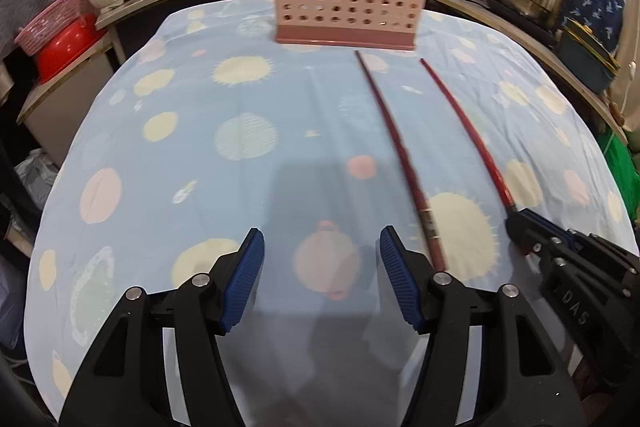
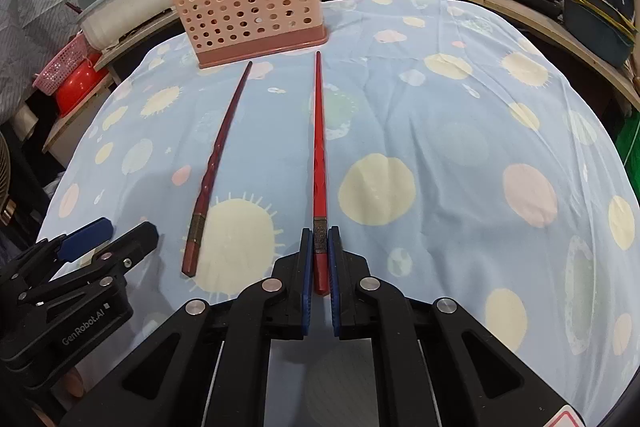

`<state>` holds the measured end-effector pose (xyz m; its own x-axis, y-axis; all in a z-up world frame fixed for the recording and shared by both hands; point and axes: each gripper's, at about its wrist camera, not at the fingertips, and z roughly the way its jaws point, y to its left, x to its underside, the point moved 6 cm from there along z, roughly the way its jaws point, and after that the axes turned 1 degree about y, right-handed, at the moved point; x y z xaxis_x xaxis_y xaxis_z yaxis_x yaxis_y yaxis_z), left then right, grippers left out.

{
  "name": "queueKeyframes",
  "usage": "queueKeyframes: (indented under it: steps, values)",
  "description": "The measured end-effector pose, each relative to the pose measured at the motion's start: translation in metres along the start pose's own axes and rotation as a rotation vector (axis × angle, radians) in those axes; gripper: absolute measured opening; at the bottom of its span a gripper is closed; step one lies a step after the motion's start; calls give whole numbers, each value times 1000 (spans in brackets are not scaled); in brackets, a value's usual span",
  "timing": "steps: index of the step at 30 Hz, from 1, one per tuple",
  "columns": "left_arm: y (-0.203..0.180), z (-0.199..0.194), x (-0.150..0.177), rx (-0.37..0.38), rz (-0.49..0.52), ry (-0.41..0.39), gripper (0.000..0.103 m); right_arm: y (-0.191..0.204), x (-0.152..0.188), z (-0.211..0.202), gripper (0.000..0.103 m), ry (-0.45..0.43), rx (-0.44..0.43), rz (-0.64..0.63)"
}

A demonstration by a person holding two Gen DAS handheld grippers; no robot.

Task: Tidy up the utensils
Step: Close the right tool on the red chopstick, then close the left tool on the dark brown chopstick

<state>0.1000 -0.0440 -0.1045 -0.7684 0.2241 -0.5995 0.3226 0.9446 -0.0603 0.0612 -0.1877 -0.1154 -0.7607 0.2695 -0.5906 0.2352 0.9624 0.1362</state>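
Gripping the thick butt end of a glossy bright-red tapered chopstick (image 2: 319, 163) between the clenched blue-padded jaws of the right gripper (image 2: 319, 239), with the slim tip lying on the cloth and pointing toward a pink perforated plastic utensil caddy (image 2: 248, 7) at the far edge of the table. Resting just to its left, apart from it and untouched: a second, darker red chopstick (image 2: 218, 163), nearly parallel. Hovering low beside that darker one: the left gripper (image 1: 322, 243), jaws released and holding nothing.

Doing this step well, probably: keeping the clamp firm near the banded end, lifting the tip clear of the pale blue cloth with yellow and pink blobs (image 2: 460, 155), then tipping it upright before lowering it into a caddy compartment, avoiding the rim.

Counting: two loose chopsticks, one caddy, two grippers. Already standing in the caddy: a few utensils, number unclear.
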Motion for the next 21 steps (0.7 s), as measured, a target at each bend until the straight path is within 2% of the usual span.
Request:
queueKeyframes:
  steps: [5, 9, 13, 16, 19, 21]
  values:
    - [-28, 3, -3, 29, 41, 7, 57, -4, 1, -1, 7, -2, -6, 11]
    - [-36, 14, -4, 10, 52, 29, 57, -4, 1, -1, 7, -3, -12, 14]
    - [-36, 15, -5, -7, 58, 19, 55, -4, 1, -1, 7, -4, -12, 13]
    - [-38, 14, -5, -10, 66, 8, 48, -4, 1, -1, 7, -5, -11, 11]
    - [-39, 12, -4, -3, 72, 1, 34, -4, 1, -2, 7, -5, -10, 11]
    - [-40, 10, -3, 11, 76, -1, 22, -4, 2, -2, 7, -5, -10, 11]
